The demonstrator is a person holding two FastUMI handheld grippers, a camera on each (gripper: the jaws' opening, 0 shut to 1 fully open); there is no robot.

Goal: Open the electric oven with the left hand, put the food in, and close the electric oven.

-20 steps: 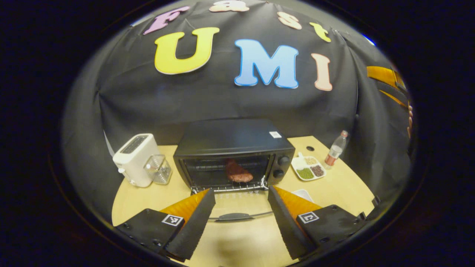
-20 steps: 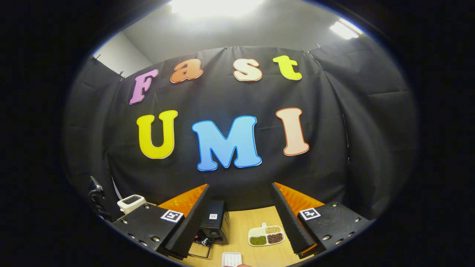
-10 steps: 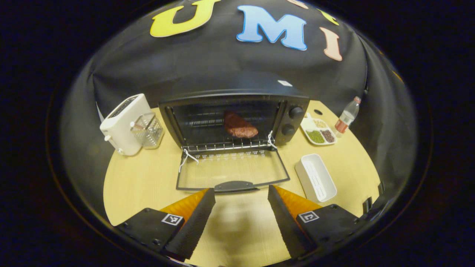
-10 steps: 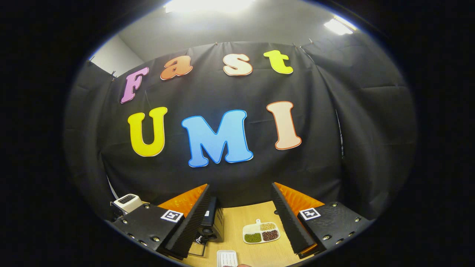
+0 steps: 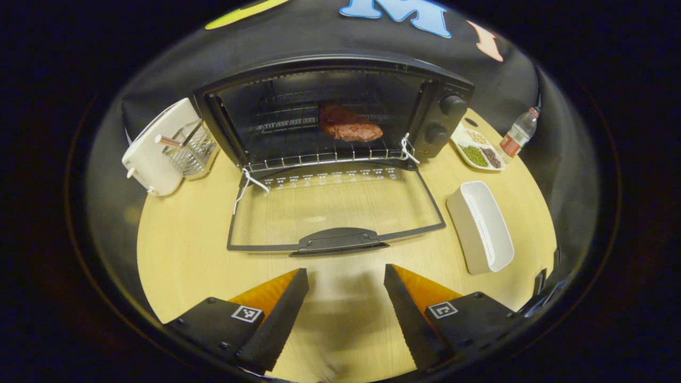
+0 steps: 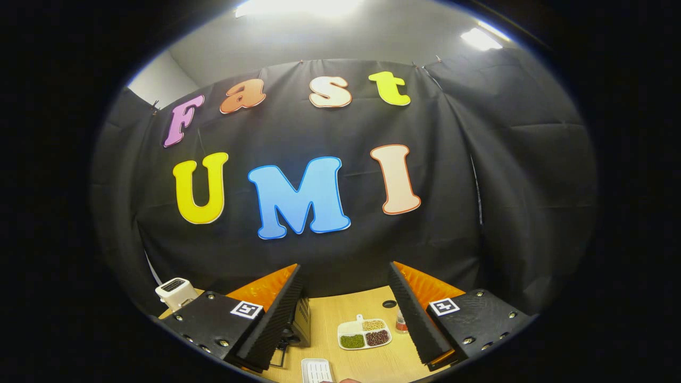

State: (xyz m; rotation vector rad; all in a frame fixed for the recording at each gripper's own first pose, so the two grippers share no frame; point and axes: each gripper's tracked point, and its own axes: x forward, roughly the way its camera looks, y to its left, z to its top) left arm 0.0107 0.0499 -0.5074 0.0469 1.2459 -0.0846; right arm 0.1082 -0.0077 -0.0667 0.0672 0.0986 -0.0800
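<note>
The round wooden counter (image 5: 186,255) carries everything, and the black electric oven (image 5: 340,106) is the biggest thing on it, standing at the far side with its cavity open to the left gripper view. Its glass door (image 5: 335,207) lies folded down flat over the counter, the dark handle (image 5: 340,240) at the door's near edge. Inside, the food (image 5: 348,126), a reddish-brown piece of meat, rests on the wire rack (image 5: 319,157), right of the middle. A white toaster (image 5: 151,151) stands left of the oven with a clear container (image 5: 191,151) just beside it. Right of the door lies a white oblong tray (image 5: 481,226), and farther back a divided dish of beans (image 5: 476,154) and a small bottle (image 5: 518,135). The left tool (image 5: 345,298) hangs over bare counter just short of the handle, its fingers spread wide, gripping nothing and touching nothing. The right tool (image 6: 346,314) is likewise spread wide and empty, held high and facing the booth wall, with the bean dish visible between its fingers.
</note>
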